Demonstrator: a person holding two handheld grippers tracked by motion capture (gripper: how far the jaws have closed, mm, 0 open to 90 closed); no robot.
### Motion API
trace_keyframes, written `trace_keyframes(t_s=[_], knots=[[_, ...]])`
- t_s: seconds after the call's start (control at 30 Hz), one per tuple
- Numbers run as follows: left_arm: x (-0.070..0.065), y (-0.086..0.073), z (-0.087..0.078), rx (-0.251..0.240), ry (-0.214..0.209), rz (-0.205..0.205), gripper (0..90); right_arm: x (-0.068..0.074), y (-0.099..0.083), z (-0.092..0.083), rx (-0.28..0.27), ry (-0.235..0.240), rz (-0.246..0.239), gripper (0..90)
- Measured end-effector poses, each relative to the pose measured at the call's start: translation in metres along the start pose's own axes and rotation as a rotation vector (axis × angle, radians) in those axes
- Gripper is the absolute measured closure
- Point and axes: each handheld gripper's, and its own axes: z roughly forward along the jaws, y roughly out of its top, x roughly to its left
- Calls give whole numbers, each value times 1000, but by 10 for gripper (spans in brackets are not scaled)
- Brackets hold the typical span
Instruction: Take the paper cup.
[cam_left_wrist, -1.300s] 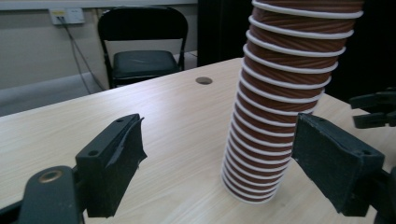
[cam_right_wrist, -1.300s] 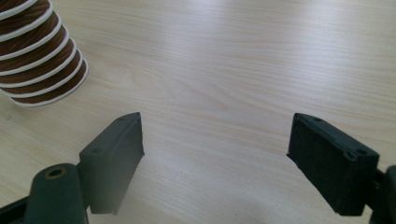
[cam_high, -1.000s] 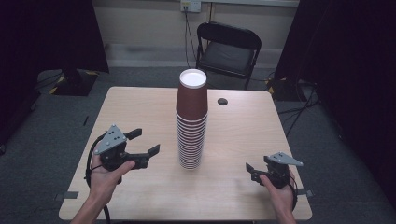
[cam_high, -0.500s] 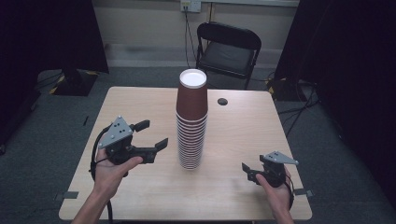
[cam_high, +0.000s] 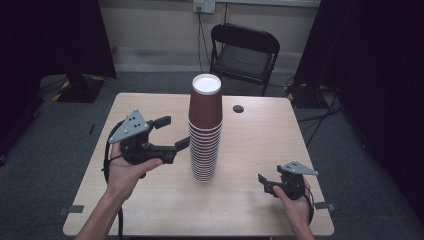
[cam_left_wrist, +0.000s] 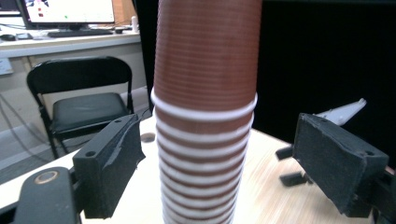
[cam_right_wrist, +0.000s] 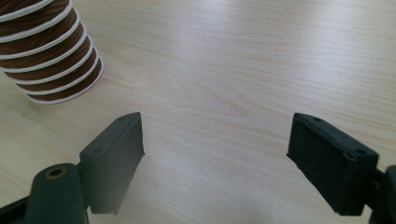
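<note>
The table (cam_high: 150, 210) carries one tall stack of brown paper cups (cam_high: 204, 130) at its centre, mouths down and rims showing as white rings, with the topmost cup sitting proud above the rest. That standing-proud cup looks like the reason for the approach: it offers a bare wall to grip without disturbing those below.

The left gripper (cam_high: 172, 134) hangs at nine o'clock from the stack, raised off the wood, jaws spread wide; in the left gripper view the stack (cam_left_wrist: 204, 112) stands between the two pads, untouched.

The right gripper (cam_high: 266, 183) rests low at about four o'clock, well apart from the cups, jaws also spread on nothing, probably waiting to steady the base (cam_right_wrist: 51, 56).

A small dark disc (cam_high: 238, 108) lies at one o'clock.
</note>
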Motion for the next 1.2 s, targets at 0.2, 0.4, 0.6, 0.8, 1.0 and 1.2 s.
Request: trace_keyframes(t_s=[0.2, 0.4, 0.6, 0.8, 1.0, 1.2], knots=[[2, 16, 10, -23, -15, 7, 154, -1, 0, -1, 1, -1, 3, 179], [5, 26, 15, -37, -17, 0, 153, -1, -2, -1, 2, 3, 1, 179], [10, 40, 25, -43, -22, -8, 153, -1, -2, -1, 0, 1, 2, 179], [17, 52, 41, -47, -45, -25, 153, 0, -1, 0, 2, 4, 2, 179], [18, 57, 57, -11, -54, -13, 151, 0, -1, 0, 2, 6, 1, 179], [17, 57, 72, 24, -59, -5, 122, -1, -2, 0, 1, 8, 3, 179]])
